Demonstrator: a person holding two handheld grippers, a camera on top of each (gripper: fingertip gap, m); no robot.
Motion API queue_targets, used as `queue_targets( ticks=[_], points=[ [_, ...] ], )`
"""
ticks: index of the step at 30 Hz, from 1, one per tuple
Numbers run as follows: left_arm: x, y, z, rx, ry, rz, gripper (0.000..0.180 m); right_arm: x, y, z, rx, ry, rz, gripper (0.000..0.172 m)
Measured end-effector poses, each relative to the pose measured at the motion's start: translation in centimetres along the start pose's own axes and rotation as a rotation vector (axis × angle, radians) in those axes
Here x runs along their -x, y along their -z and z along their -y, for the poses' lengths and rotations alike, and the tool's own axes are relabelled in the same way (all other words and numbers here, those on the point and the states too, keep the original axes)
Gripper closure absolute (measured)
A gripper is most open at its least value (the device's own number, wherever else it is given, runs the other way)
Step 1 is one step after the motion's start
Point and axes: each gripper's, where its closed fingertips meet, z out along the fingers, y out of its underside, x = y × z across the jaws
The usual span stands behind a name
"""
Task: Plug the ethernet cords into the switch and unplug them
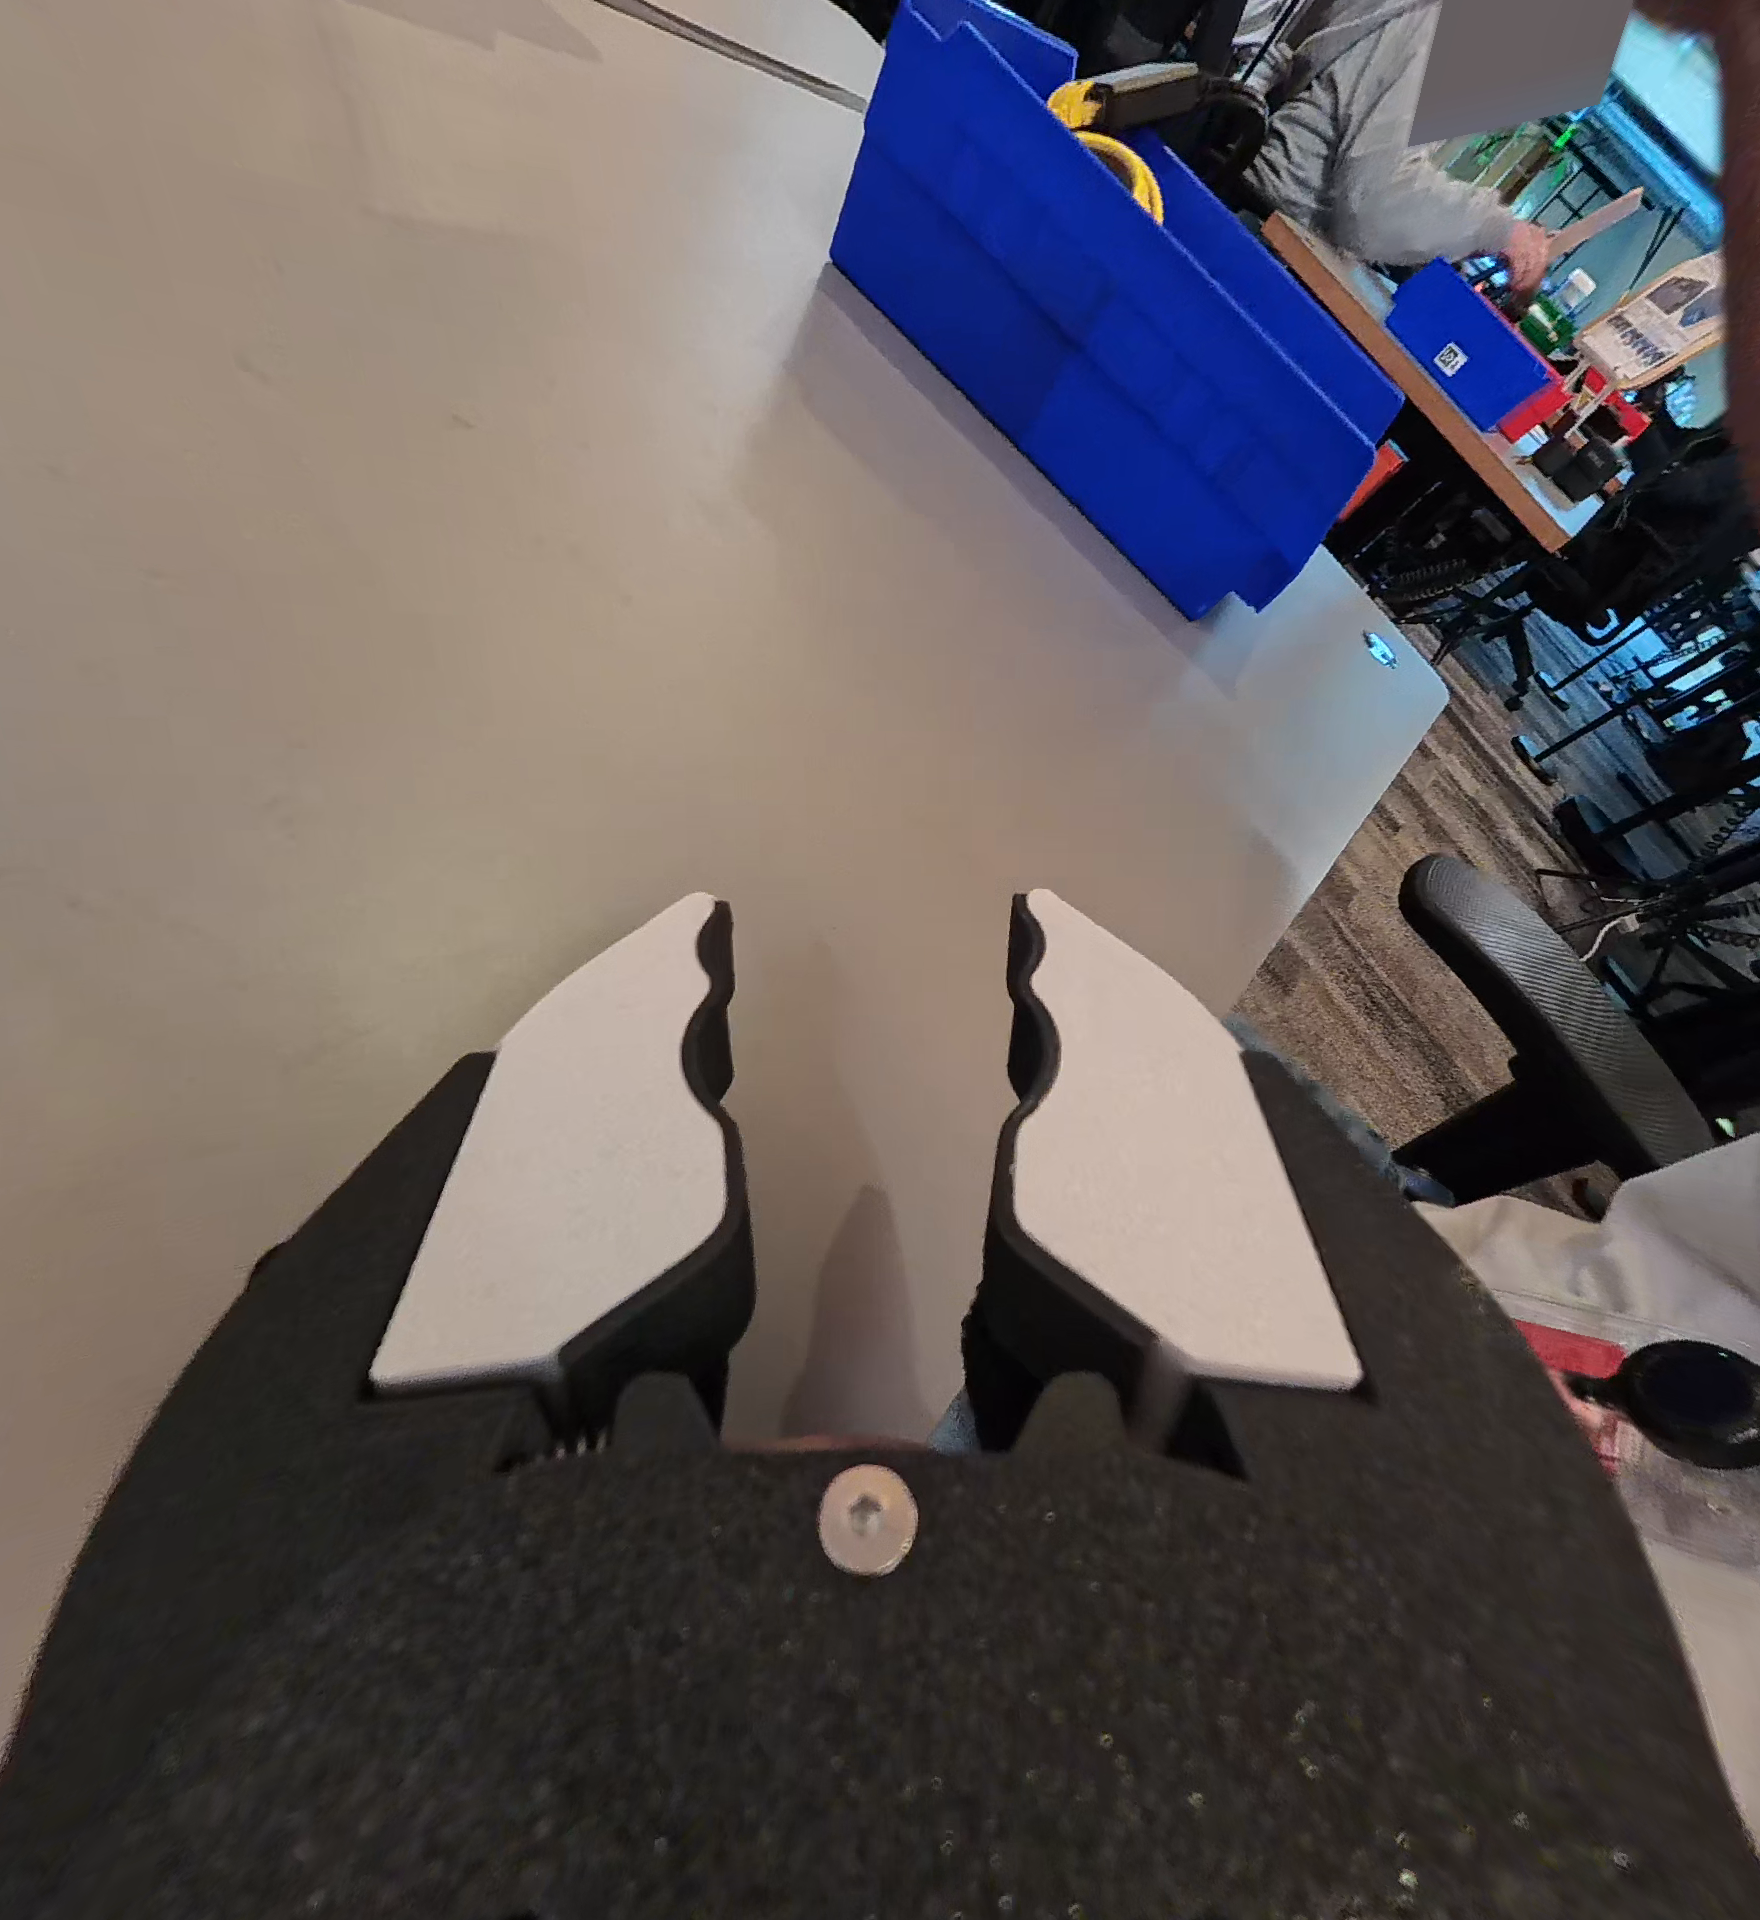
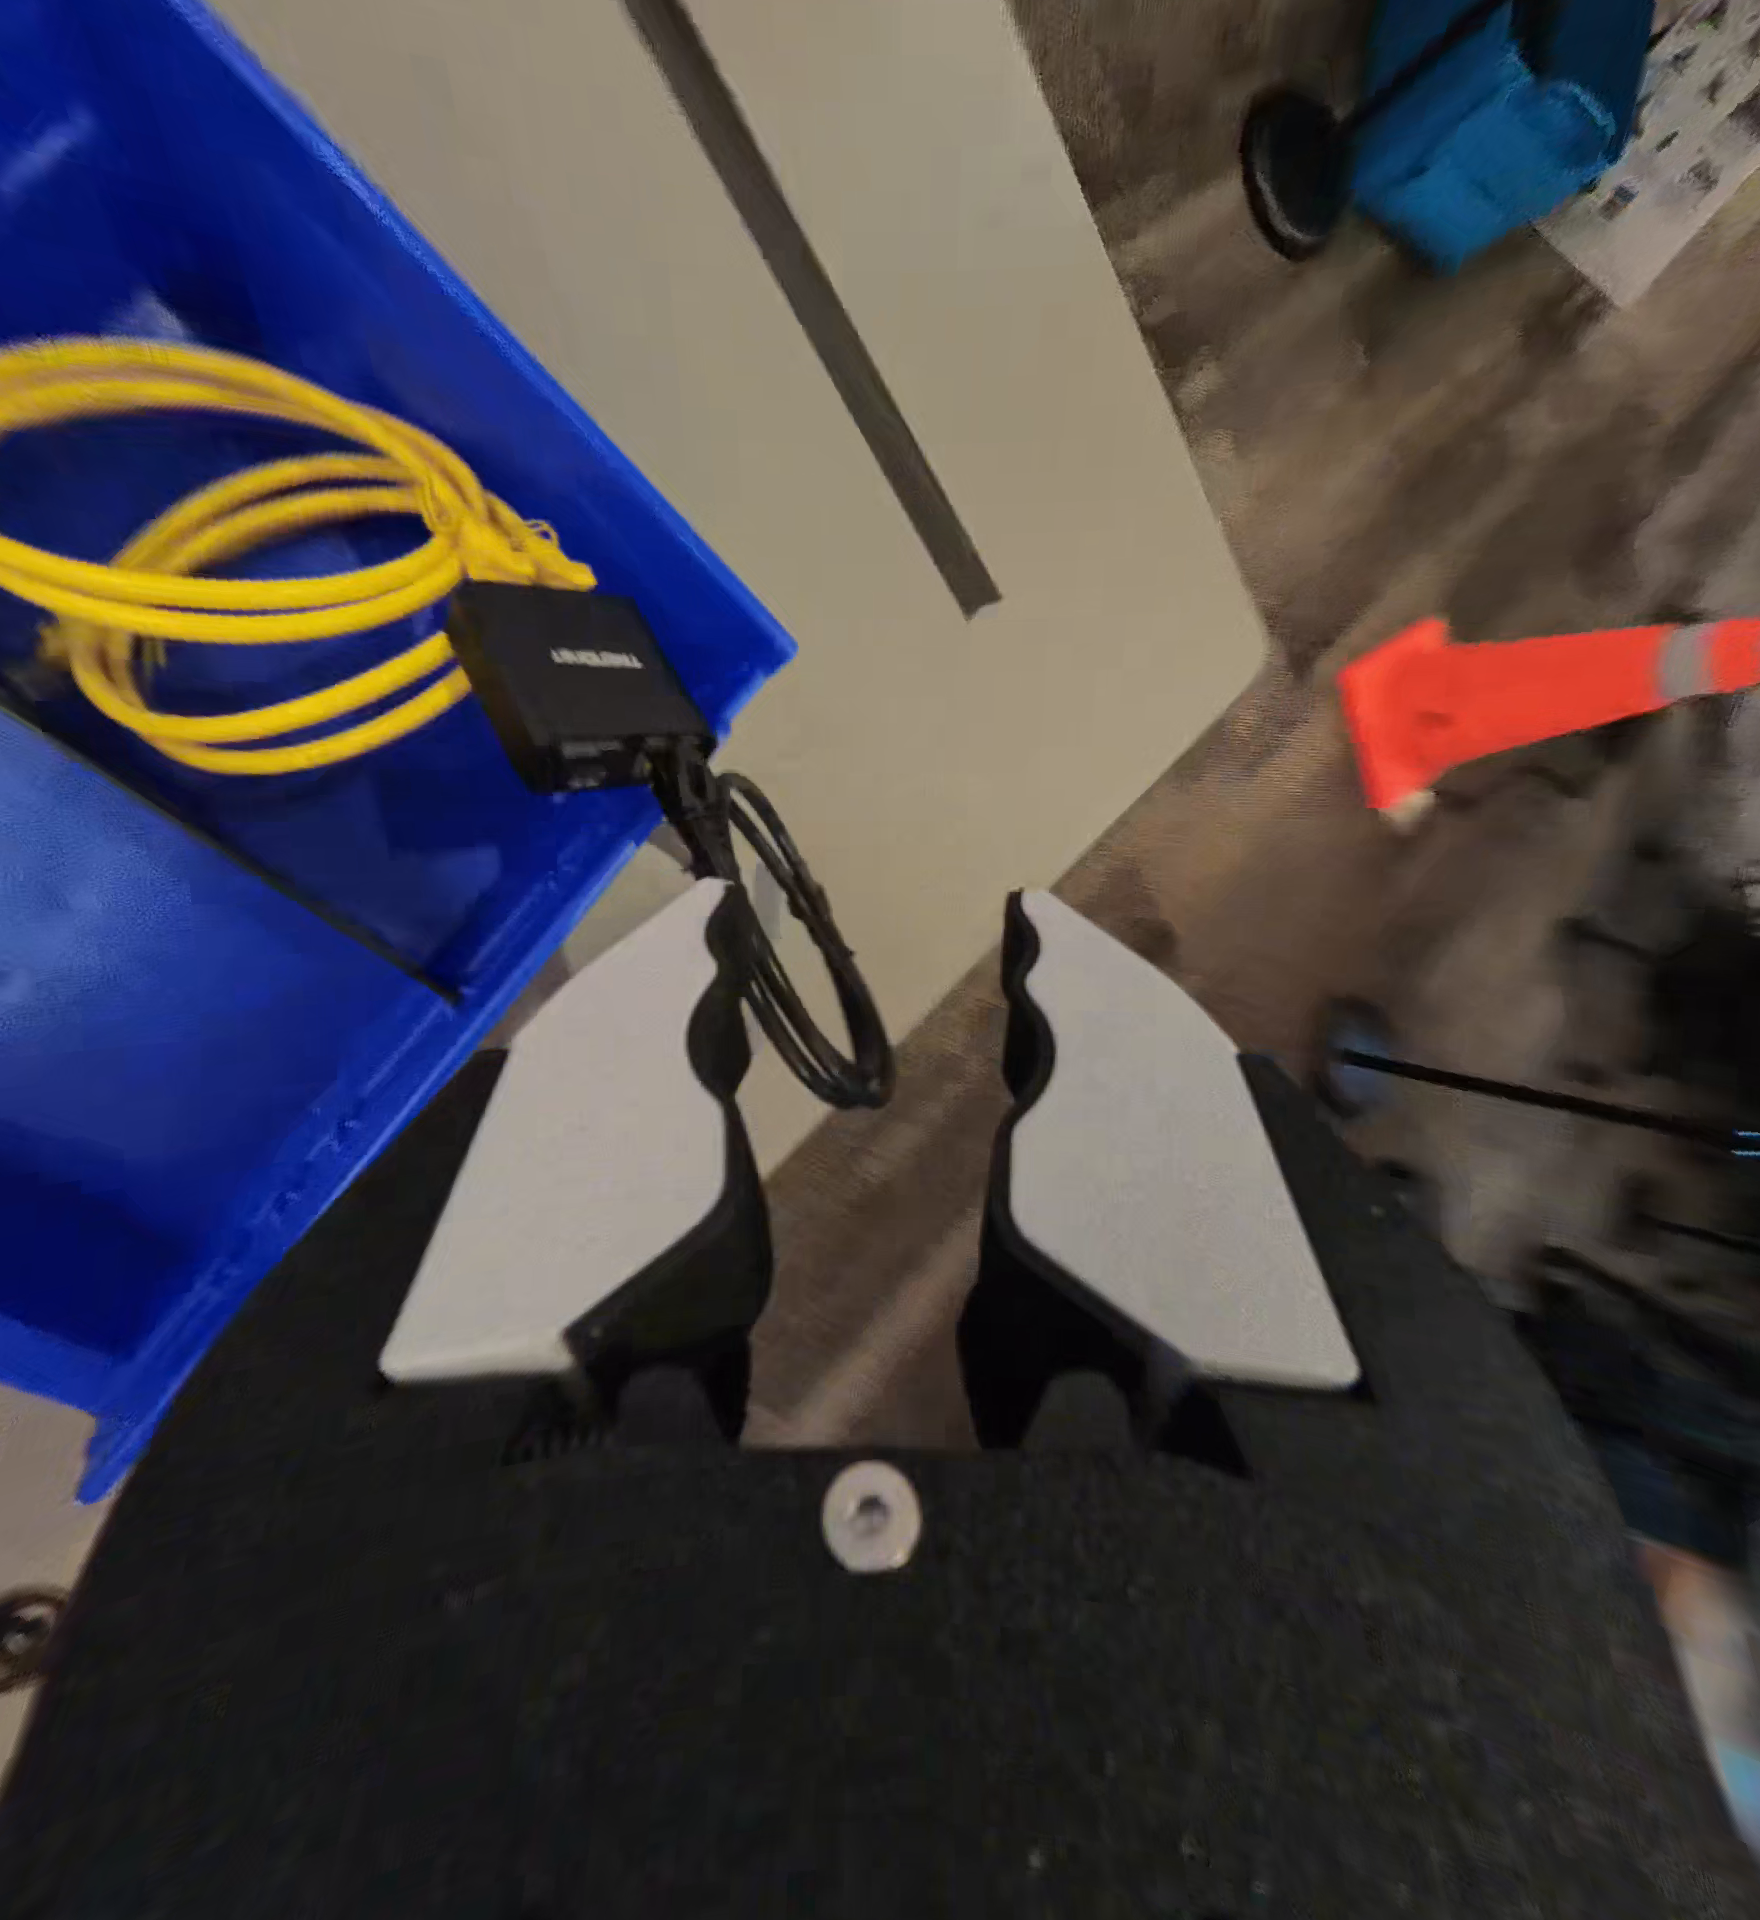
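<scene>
A black switch [image 2: 575, 681] lies at the near corner of a blue bin [image 2: 128, 1091], with several yellow ethernet cords [image 2: 232, 582] coiled behind it and running to its far side. A looped black cable [image 2: 834, 997] leaves the switch's near face and hangs over the bin's wall. My right gripper [image 2: 868, 904] is open just below the switch; the loop hangs between its fingers beside the left fingertip [image 2: 689, 914], unpressed. My left gripper [image 1: 868, 914] is open and empty over the bare beige table [image 1: 336, 520]. The bin [image 1: 1115, 343] and yellow cords [image 1: 1130, 166] show far right in the left wrist view.
A closed silver laptop [image 1: 1312, 675] lies by the bin at the table's corner. A black chair [image 1: 1541, 1018] stands past the table's edge. An orange cone [image 2: 1541, 696] and a teal wheeled cart [image 2: 1478, 125] stand on the floor. A person [image 1: 1375, 135] is at another table. About 65 cm separates my left fingertips from my right.
</scene>
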Motion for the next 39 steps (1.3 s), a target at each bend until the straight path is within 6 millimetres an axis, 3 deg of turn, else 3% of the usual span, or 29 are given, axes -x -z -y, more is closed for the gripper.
queue_targets(
  ticks=[3, 6, 8, 12, 13, 14, 16, 19, 22, 24, 27, 32, 36, 39],
  points=[
    [-0.6, -0.3, 0.2, -0.009, -0.001, -0.023, 0.13, -0.3, -3.4, -6.1, -0.053, -0.171, 0.088, 0.114],
    [-0.9, -0.5, 0.3, -0.008, -0.028, -0.018, 0.13, 1.2, -6.7, -8.9, -0.138, -0.201, 0.121, 0.113],
    [-1.0, -0.7, 0.3, -0.005, -0.046, -0.013, 0.13, 1.3, -8.2, -9.5, -0.171, -0.142, 0.05, 0.118],
    [-0.9, -1.1, 0.1, 0.009, -0.074, 0.014, 0.13, 2.3, -9.8, -8.7, -0.223, -0.071, 0.028, 0.123],
    [-0.8, -1.1, 0.0, 0.013, -0.079, 0.023, 0.13, 2.0, -9.9, -8.6, -0.221, -0.052, 0.001, 0.131],
    [-0.7, -1.1, 0.0, 0.016, -0.084, 0.032, 0.131, 1.1, -9.8, -8.6, -0.21, -0.018, -0.069, 0.154],
    [-0.5, -1.0, -0.1, 0.018, -0.09, 0.049, 0.131, 0.6, -8.9, -8.0, -0.219, 0.052, -0.101, 0.167],
    [-0.3, -0.8, 0.0, 0.013, -0.087, 0.056, 0.131, 0.9, -6.4, -7.1, -0.084, 0.09, -0.036, 0.168],
    [-0.3, -0.9, -0.1, 0.015, -0.08, 0.048, 0.131, 1.2, -1.6, -3.7, 0.019, 0.202, -0.076, 0.168],
    [-0.3, -1.0, -0.1, 0.021, -0.077, 0.039, 0.131, 2.4, 1.2, -1.7, 0.127, 0.256, -0.048, 0.169],
    [-0.8, -1.1, -0.3, 0.028, -0.078, 0.019, 0.131, 3.5, 3.5, 0.5, 0.319, 0.348, -0.05, 0.169],
    [-1.8, -1.3, -0.6, 0.041, -0.098, -0.008, 0.131, 4.9, 2.6, 4.7, 0.474, 0.381, -0.038, 0.169],
    [-2.3, -1.4, -0.8, 0.052, -0.108, -0.021, 0.131, 8.5, 0.1, 8.3, 0.413, 0.254, 0.112, 0.169],
    [-2.7, -1.2, -0.7, 0.048, -0.118, -0.026, 0.131, 11.2, -1.5, 9.6, 0.353, 0.106, 0.246, 0.169]
  ],
)
